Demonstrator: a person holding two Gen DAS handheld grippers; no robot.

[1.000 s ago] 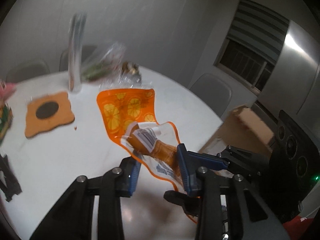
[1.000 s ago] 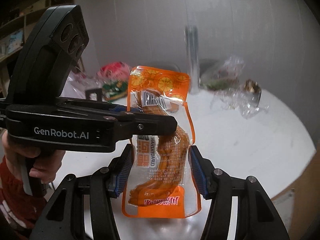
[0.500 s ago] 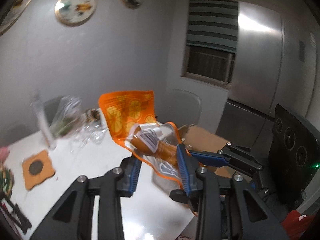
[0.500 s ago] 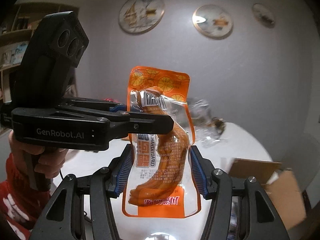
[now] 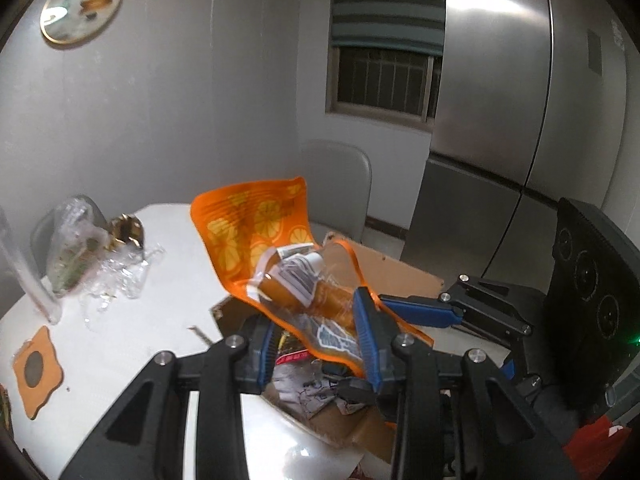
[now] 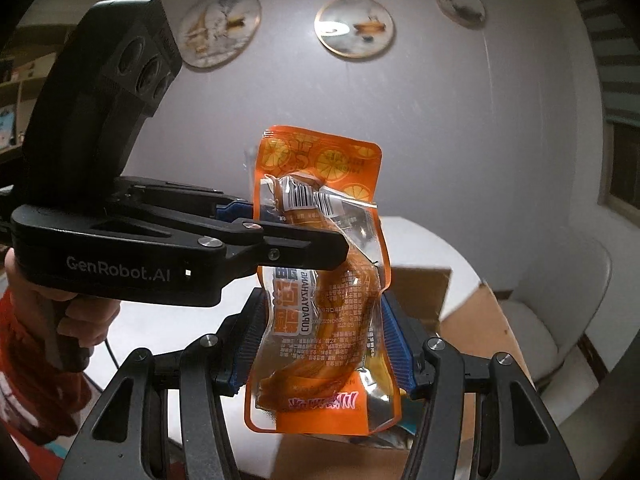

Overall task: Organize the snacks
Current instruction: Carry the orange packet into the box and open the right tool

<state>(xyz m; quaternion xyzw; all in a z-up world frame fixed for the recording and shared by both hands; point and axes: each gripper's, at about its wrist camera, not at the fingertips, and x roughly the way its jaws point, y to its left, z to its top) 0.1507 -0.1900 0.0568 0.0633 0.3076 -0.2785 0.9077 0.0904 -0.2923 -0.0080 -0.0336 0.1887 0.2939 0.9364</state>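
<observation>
Both tools grip one orange citrus-printed plastic snack pouch [image 6: 320, 280] with a barcode: right tool [image 6: 322, 336] low, left tool [image 5: 316, 344], marked "GenRobot.AI", midway, above an open brown cardboard box [image 5: 404, 276] at the white bench's [image 5: 168, 280] edge.

The snack pouch [image 6: 320, 280] hangs in the air above the open cardboard box [image 5: 400, 276], which sits at the edge of the worktop [image 5: 160, 300]. The right gripper [image 6: 326, 344] has the pouch between its jaws from below, while the left gripper [image 5: 316, 344] reaches in from the side, its jaws either side of the pouch's middle. Inside the box, under the pouch, lie other packets [image 5: 300, 380]. Farther back on the worktop, to the left in the left wrist view, sits a heap of clear wrappers [image 5: 112, 276], with a coaster [image 5: 36, 372] nearer the edge. A chair [image 5: 340, 188] stands behind the box, beside the refrigerator [image 5: 500, 120].
</observation>
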